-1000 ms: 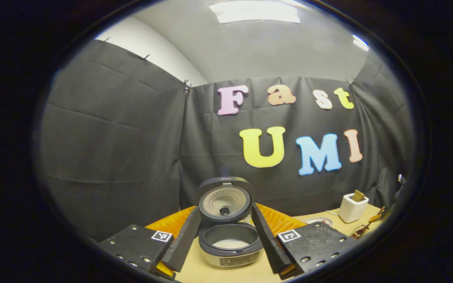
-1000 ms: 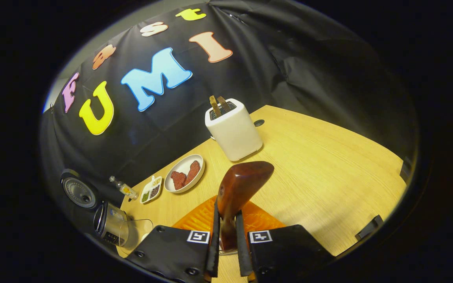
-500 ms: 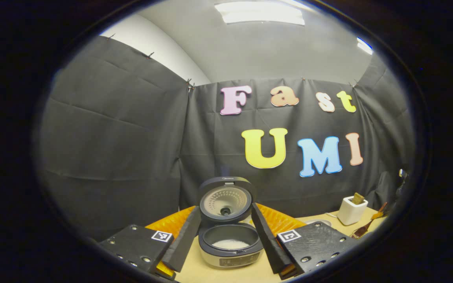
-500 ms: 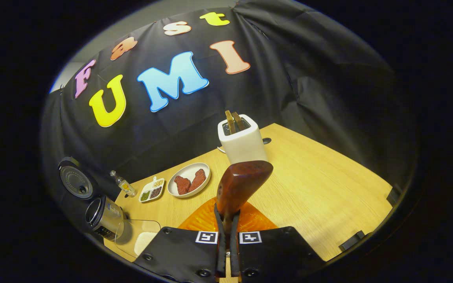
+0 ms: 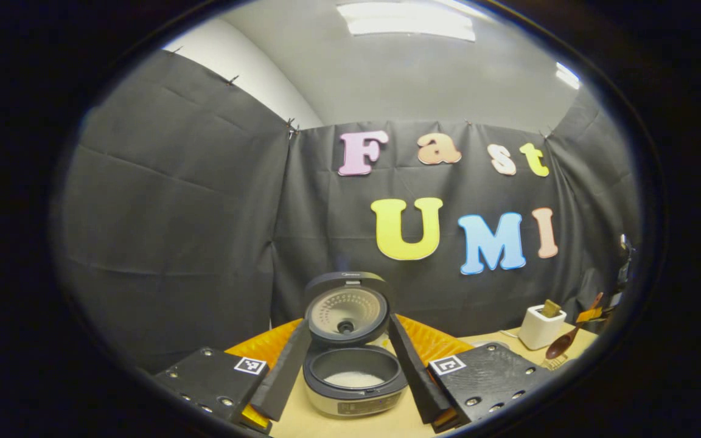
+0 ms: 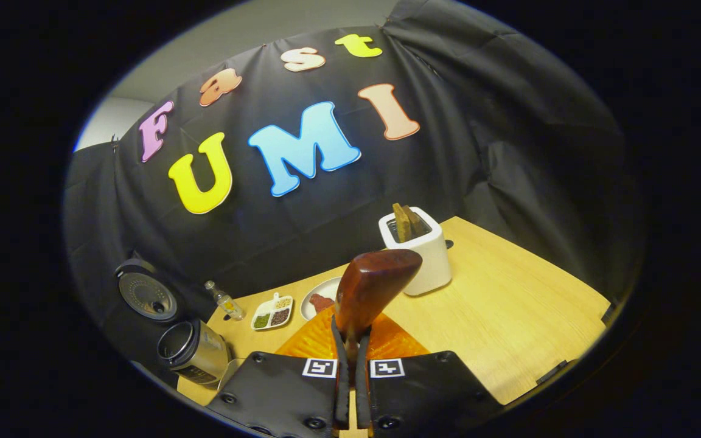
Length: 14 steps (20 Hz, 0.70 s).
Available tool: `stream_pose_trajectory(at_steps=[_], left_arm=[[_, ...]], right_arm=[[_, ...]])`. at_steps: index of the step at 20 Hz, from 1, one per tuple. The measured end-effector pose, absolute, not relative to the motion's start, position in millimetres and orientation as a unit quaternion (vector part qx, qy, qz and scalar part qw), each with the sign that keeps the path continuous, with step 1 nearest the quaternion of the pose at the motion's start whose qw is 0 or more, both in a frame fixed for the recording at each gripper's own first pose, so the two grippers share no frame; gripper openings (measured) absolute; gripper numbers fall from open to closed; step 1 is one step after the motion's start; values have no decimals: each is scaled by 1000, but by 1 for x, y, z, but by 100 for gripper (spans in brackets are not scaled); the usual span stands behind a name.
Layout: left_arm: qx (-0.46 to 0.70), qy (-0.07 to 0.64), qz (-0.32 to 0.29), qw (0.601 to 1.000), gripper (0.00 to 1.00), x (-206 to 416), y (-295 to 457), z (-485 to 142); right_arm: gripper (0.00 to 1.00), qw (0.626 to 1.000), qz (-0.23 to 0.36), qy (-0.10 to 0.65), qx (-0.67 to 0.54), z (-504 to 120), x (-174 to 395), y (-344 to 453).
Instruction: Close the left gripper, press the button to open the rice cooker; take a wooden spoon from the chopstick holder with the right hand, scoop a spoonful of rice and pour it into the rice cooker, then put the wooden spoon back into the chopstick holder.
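rice cooker [image 5: 354, 365]: 1 | wooden spoon [image 6: 370, 291]: 1 | toaster [image 6: 418, 250]: 1 | bottle [image 6: 223, 300]: 1 | plate [image 6: 320, 301]: 1

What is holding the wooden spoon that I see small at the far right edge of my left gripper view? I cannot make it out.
Observer: The right gripper is shut on the wooden spoon. In the right gripper view both fingers press on its handle, and the bowl end stands up beyond them.
Operator: Thank you. What lies on the table near the wall, to the right of the cooker?
Observer: A small divided dish with grains of different colours, with a small bottle beside it.
Operator: Anything more there?
Observer: A white plate with reddish pieces, partly hidden behind the spoon.
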<state>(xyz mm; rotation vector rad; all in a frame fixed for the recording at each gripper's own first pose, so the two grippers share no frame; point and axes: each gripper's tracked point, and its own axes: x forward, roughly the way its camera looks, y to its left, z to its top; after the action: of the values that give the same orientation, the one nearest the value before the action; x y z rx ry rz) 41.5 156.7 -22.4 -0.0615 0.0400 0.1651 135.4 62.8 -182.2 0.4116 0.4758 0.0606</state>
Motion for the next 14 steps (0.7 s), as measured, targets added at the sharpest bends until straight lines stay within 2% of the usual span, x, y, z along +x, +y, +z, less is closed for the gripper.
stream_pose_trajectory(at_steps=[1, 4, 5, 8, 12, 14], left_arm=[[-30, 22, 82, 996, 79, 44, 159, -25], [-29, 24, 83, 996, 79, 48, 165, -28], [-29, 25, 84, 996, 82, 49, 168, -29], [-31, 26, 84, 996, 79, 52, 173, -32], [-29, 33, 87, 995, 81, 53, 183, -40], [-32, 37, 89, 995, 79, 53, 190, -46]], right_arm=[[6, 951, 39, 235, 200, -181, 135, 73], [6, 950, 71, 237, 188, -177, 134, 107], [6, 951, 81, 236, 184, -177, 133, 117], [5, 952, 107, 235, 164, -174, 130, 146], [6, 952, 133, 244, 130, -187, 125, 179], [6, 951, 140, 253, 110, -199, 122, 192]])
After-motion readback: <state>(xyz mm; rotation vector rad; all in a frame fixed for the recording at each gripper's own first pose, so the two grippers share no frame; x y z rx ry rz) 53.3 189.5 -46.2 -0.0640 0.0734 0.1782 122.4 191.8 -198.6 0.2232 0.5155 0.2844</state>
